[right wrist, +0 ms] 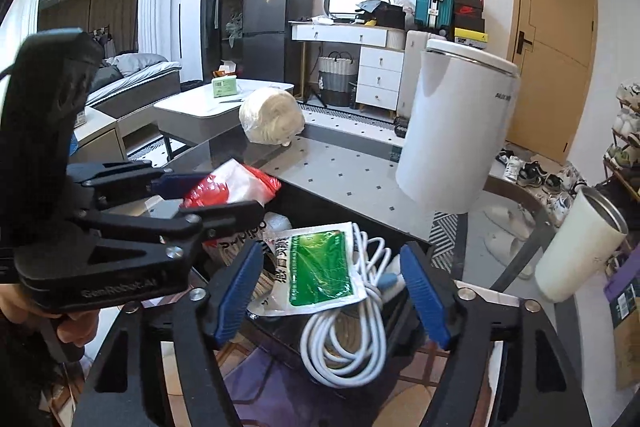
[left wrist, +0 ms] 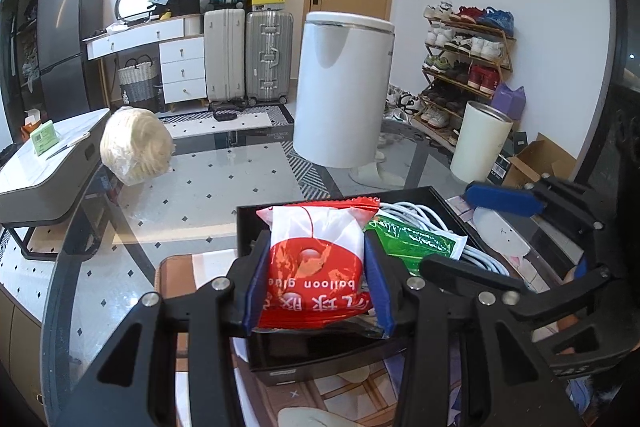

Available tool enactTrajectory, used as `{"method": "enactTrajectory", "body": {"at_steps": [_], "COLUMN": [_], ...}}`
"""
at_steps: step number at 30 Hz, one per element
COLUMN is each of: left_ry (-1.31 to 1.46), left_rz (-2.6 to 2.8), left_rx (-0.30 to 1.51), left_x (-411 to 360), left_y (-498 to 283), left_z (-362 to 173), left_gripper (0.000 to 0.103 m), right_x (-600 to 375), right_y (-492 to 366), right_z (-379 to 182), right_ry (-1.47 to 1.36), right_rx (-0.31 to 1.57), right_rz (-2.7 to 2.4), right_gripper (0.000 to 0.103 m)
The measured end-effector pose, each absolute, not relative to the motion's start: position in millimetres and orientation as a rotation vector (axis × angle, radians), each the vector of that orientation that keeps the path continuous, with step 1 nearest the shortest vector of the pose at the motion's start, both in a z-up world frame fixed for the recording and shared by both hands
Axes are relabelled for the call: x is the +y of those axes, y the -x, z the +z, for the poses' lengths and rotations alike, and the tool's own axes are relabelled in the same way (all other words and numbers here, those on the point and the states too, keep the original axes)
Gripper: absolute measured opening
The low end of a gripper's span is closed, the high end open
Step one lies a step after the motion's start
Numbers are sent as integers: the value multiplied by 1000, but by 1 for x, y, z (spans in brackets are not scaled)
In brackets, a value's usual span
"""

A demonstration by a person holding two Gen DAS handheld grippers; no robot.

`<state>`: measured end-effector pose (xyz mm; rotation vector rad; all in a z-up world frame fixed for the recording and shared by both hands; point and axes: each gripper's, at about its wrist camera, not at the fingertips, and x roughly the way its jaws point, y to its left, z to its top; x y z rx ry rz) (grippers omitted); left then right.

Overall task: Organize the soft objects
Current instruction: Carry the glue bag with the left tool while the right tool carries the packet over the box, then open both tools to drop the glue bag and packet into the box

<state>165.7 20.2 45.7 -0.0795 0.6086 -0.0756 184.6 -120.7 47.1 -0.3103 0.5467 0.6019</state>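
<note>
My left gripper (left wrist: pixel 316 239) is shut on a red and white "balloon glue" packet (left wrist: pixel 316 263), held upright over a black box (left wrist: pixel 304 201) on the glass table. In the box lie a green and white packet (left wrist: pixel 416 243) and a coiled white cable (left wrist: pixel 424 213). My right gripper (right wrist: pixel 332 249) stands open over that box, its blue pads (right wrist: pixel 240 291) either side of the green packet (right wrist: pixel 320 267) and the cable (right wrist: pixel 344 339), touching neither. In the right wrist view the left gripper (right wrist: pixel 208 195) shows at the left with the red packet (right wrist: pixel 228 187).
On the glass table (left wrist: pixel 224 195) stand a tall white bin (left wrist: pixel 340 87) and a cream tumbler (left wrist: pixel 480 143). A pale bagged bundle (left wrist: pixel 136 147) lies at the far left. Beyond the table's left edge is a white low table (left wrist: pixel 48 155).
</note>
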Motion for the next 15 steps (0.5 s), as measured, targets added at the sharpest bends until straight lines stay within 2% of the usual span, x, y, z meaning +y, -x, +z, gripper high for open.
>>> {"method": "enactTrajectory", "body": {"at_steps": [7,15], "left_ry": [58,-32], "left_rz": [-77,-52], "left_rx": [633,690], "left_x": [14,0], "left_y": [-173,-175], "left_z": [38,28], "left_gripper": [44,50], "right_x": [-133,-145], "right_y": [-180,-182], "right_z": [47,46], "right_ry": [306,299], "right_rx": [546,558], "right_rz": [583,559], "right_gripper": [75,75]}}
